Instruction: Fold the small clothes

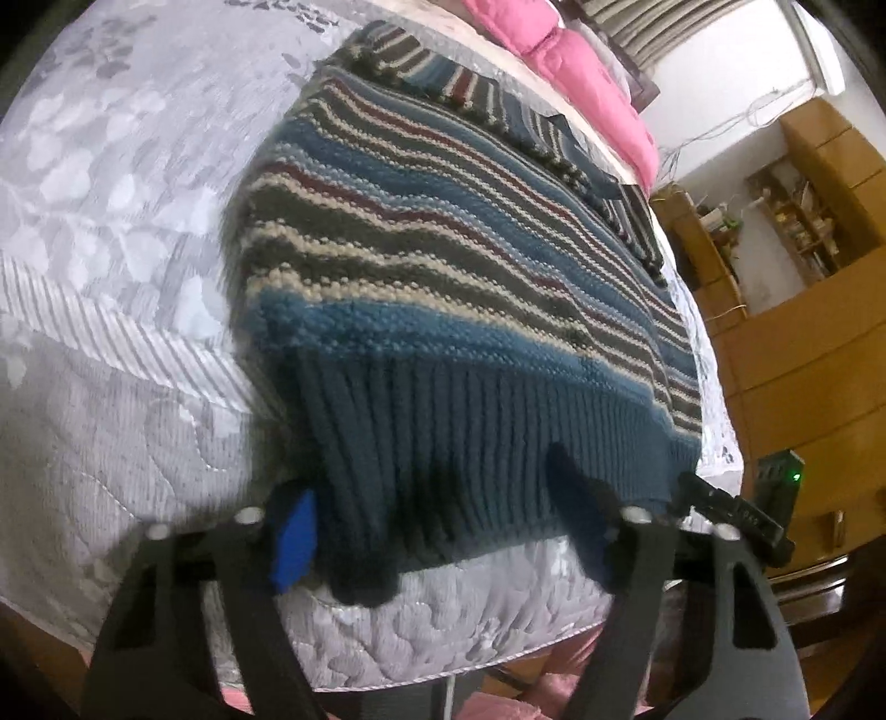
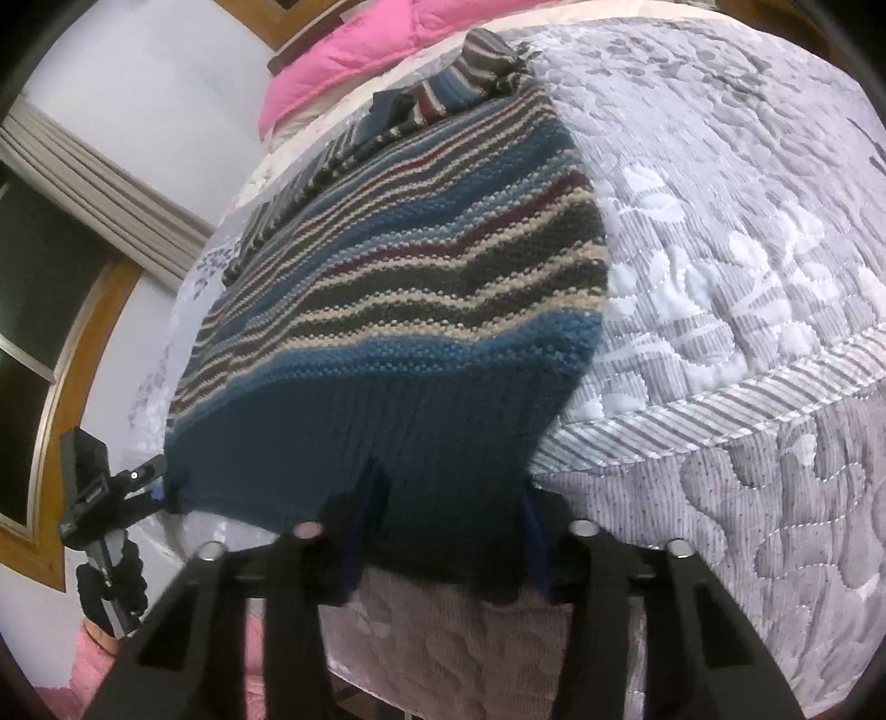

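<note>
Both grippers, L & R, open astride sweater hem.

Knitted sweater striped in blue, grey, cream and maroon, its ribbed hem plain dark blue, quilted bedcover patterned in pale grey and white leaves, pink duvet, black grippers fitted with blue pads

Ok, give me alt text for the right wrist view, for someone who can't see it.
The right gripper has its open fingers around the ribbed blue hem of a striped knit sweater spread on a grey quilted bedspread. The left gripper is at the hem's far corner; a pink duvet lies behind.
</note>
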Tool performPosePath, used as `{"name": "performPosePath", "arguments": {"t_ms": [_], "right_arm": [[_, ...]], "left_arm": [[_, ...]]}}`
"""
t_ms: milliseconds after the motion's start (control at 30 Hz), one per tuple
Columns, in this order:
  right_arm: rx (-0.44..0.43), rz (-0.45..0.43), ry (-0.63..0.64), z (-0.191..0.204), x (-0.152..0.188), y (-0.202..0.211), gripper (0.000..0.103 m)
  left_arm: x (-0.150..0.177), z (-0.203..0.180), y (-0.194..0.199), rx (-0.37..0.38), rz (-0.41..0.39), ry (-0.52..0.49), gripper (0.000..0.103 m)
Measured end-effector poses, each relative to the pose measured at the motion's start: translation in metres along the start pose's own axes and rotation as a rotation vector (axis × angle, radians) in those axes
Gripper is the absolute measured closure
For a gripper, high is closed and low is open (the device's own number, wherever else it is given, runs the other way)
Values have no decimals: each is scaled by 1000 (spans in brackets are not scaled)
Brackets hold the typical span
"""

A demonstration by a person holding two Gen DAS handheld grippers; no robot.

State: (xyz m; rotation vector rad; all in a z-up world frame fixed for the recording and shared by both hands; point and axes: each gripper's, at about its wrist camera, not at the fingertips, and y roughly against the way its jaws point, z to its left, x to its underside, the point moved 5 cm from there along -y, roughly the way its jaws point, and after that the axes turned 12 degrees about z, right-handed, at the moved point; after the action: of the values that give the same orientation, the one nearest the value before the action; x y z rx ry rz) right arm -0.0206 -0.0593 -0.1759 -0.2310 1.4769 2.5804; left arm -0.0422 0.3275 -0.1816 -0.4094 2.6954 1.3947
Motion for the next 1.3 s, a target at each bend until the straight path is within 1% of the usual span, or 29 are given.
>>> {"name": "performPosePath", "arguments": {"t_ms": [33, 67, 100, 133, 233, 300, 333, 400, 433, 467, 500, 533, 567, 600, 667, 767, 867, 967, 1100, 1133, 1200, 1233, 1300], "right_arm": [[-12, 1, 2, 0, 0, 0, 74], [-26, 1, 0, 1, -1, 0, 77], [-41, 4, -2, 2, -1, -1, 77], [-47, 10, -3, 3, -1, -2, 77], [-53, 35, -13, 2, 0, -9, 72], [-50, 35, -10, 3, 1, -11, 72], [-44, 33, -3, 4, 1, -11, 72], [-32, 28, 17, 9, 1, -10, 75], [-38, 26, 27, 11, 1, -9, 82], [-50, 26, 37, 15, 1, -8, 84], [-52, 24, 40, 17, 1, -6, 84], [-53, 20, 48, 20, 0, -4, 86], [-61, 16, 53, 23, -1, -1, 86], [-73, 12, 54, 24, -1, 2, 86], [-137, -6, 38, 25, -3, 14, 87], [-245, -33, 1, 23, -6, 31, 87], [-302, -52, -5, 25, -13, 46, 87], [-350, -67, 1, 32, -28, 58, 87], [-361, -90, 17, 40, -60, 71, 88], [-362, -93, 17, 41, -73, 72, 88], [-359, -90, 15, 42, -92, 71, 88], [-345, -80, 9, 41, -108, 67, 88], [-327, -66, 4, 39, -125, 60, 88]], "left_arm": [[0, 0, 1, 3, 2, -2, 53], [-1, 1, 1, 5, 7, 2, 59], [0, 1, 0, 7, 18, 9, 60], [-2, 3, -3, 11, 28, 15, 60], [1, 5, -13, 24, 91, 12, 49], [2, 2, -15, 10, 81, -8, 47], [3, 0, -16, 2, 78, -18, 43], [2, -4, -17, 1, 70, -18, 42], [2, -7, -16, -3, 62, -21, 51], [1, -9, -16, -6, 57, -29, 74], [0, -11, -16, -4, 57, -36, 80], [-1, -13, -14, 20, 57, -29, 80], [-2, -13, -11, 40, 50, -21, 83], [-3, -14, -7, 52, 41, -18, 84], [-5, -19, 5, 68, 8, -34, 85], [-10, -29, 27, 118, -46, -52, 87], [-19, -39, 43, 157, -91, -58, 87], [-33, -44, 54, 167, -129, -62, 88], [-60, -47, 61, 163, -170, -62, 88], [-70, -48, 61, 163, -178, -58, 88], [-87, -47, 60, 158, -186, -50, 88], [-97, -46, 58, 150, -188, -42, 88], [-114, -44, 52, 142, -184, -33, 88]]}}
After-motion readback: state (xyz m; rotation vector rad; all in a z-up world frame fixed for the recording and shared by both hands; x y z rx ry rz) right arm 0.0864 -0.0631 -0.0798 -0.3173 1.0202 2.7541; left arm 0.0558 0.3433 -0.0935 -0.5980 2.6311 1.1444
